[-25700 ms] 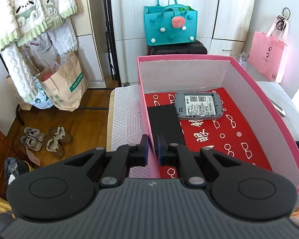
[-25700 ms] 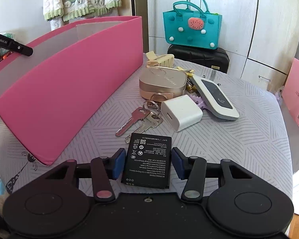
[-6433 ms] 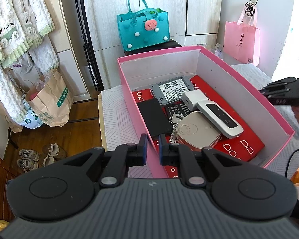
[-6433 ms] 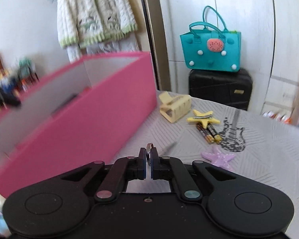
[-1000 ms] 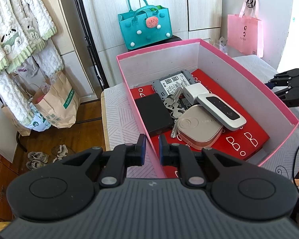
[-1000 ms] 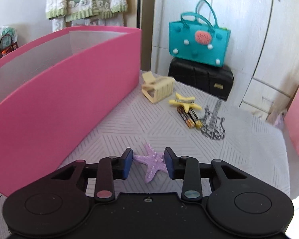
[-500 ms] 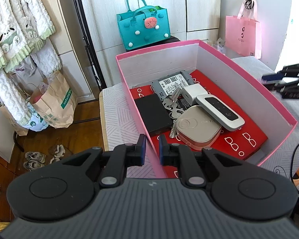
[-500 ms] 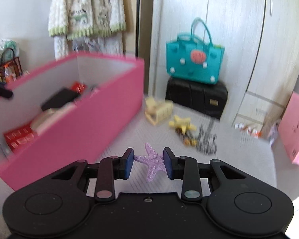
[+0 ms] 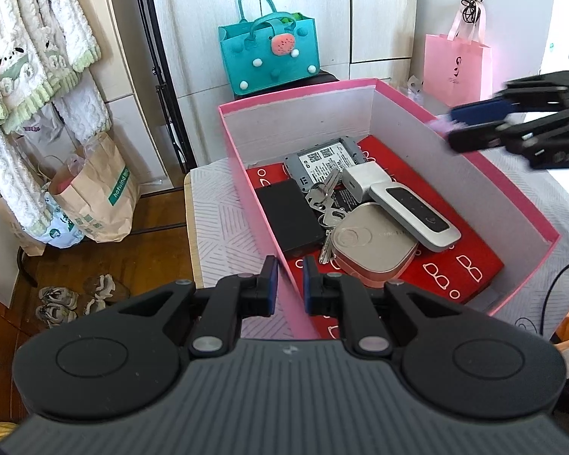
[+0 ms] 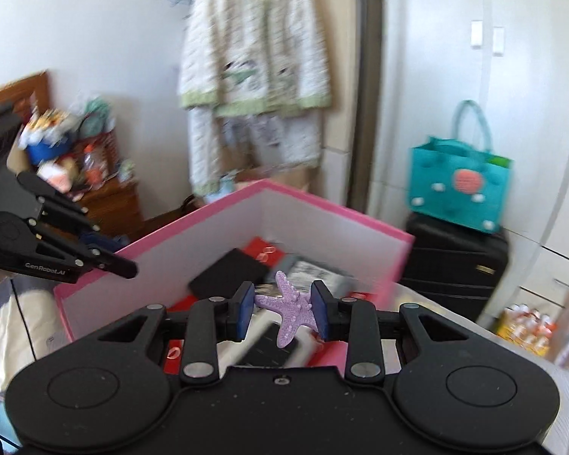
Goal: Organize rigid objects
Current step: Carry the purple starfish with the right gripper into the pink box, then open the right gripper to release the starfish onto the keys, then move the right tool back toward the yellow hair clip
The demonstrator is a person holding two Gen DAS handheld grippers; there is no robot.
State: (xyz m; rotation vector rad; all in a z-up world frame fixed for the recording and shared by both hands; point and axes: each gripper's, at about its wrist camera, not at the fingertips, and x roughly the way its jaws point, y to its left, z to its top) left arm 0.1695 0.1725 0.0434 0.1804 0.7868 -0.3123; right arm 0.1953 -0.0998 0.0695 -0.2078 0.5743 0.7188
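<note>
The pink box [image 9: 531, 223] sits on the table [image 9: 216, 227], its near wall pinched by the left tongs [image 9: 287, 290]. The right tongs [image 10: 282, 313], above the box, clamp the purple starfish [image 10: 290, 309].

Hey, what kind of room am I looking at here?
Most likely a bedroom or dressing area in a home: pale wardrobe doors, fleecy pyjamas hanging up, shoes on the wood floor. A pink box of small gadgets sits on a patterned cover.
</note>
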